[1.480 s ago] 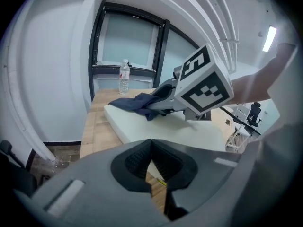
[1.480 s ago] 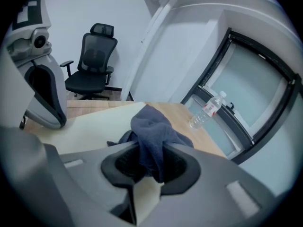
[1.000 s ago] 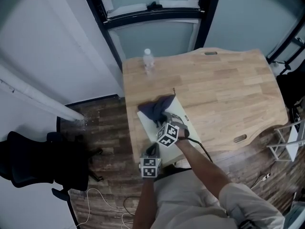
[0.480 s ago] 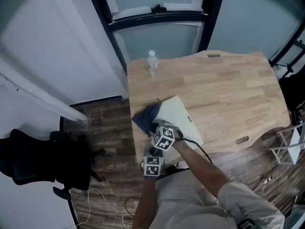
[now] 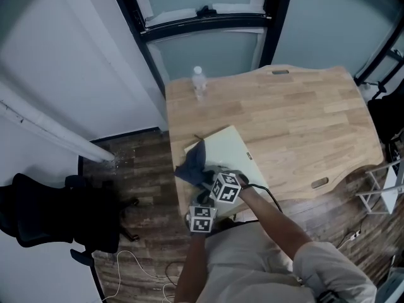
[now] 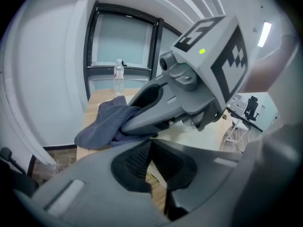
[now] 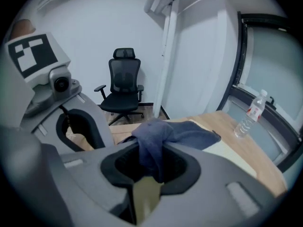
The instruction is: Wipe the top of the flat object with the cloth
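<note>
- Wooden table [image 5: 303, 118] with a light top stands against a dark-framed window [image 5: 202, 24]; dark plank floor [image 5: 145, 169] lies to its left
- clear plastic bottle [image 5: 198, 81] is upright at the far left corner of the table, well apart from everything else
- pale flat board [image 5: 233, 153] lies on the near left part of the table, turned at an angle to the table edges
- dark blue cloth [image 5: 191, 165] is bunched on the left end of the board, close to the table's left edge; the rest of the board top is bare
- right gripper [image 7: 150, 161] has its jaws clamped on the cloth: a fold runs down between them and the rest spreads out ahead over the board
- in the head view the right gripper's marker cube sits over the near edge of the board, touching the cloth end
- left gripper [image 6: 150, 143] has its jaws closed tip to tip with nothing between them
- left gripper sits at the near edge of the table, just behind the right gripper, whose body crosses right in front of its jaws
- black office chair [image 5: 44, 216] is on the floor far to the left, well apart from the table
- black cable [image 5: 268, 197] runs from the right gripper along the person's arm
</note>
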